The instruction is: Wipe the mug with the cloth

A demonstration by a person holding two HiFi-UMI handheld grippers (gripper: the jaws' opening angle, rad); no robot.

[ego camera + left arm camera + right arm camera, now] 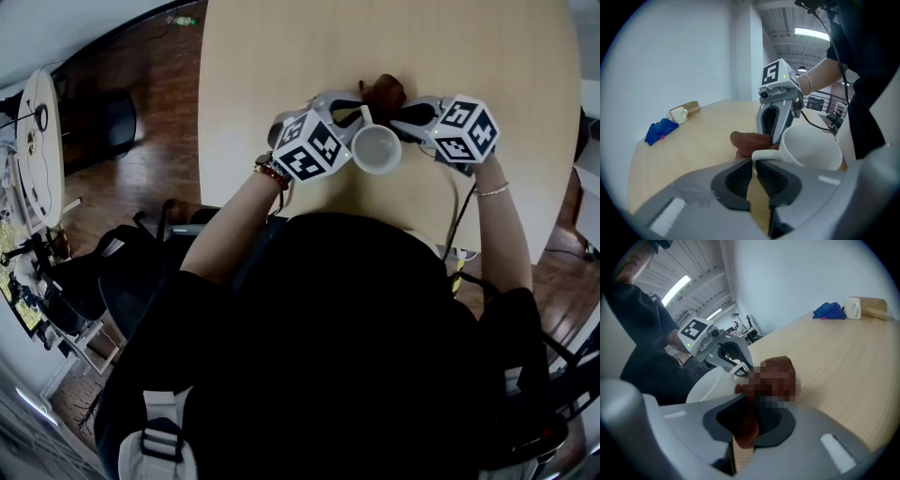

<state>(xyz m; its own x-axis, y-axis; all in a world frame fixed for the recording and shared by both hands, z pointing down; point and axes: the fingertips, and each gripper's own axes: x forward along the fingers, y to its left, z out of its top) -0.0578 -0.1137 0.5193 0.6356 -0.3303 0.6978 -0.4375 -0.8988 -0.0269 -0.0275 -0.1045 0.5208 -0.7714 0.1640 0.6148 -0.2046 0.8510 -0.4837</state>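
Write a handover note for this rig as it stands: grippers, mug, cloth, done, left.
Left gripper: fingers shut on the handle of the white mug.
Right gripper: fingers shut on the brown cloth.
Mug: mouth up, between the two grippers over the table. I cannot tell whether it rests on the table.
Cloth: bunched beside the mug on its handle side.
Done: mug and cloth are both gripped and brought together.
Left: wipe the mug. How much has been wiped cannot be told from here.
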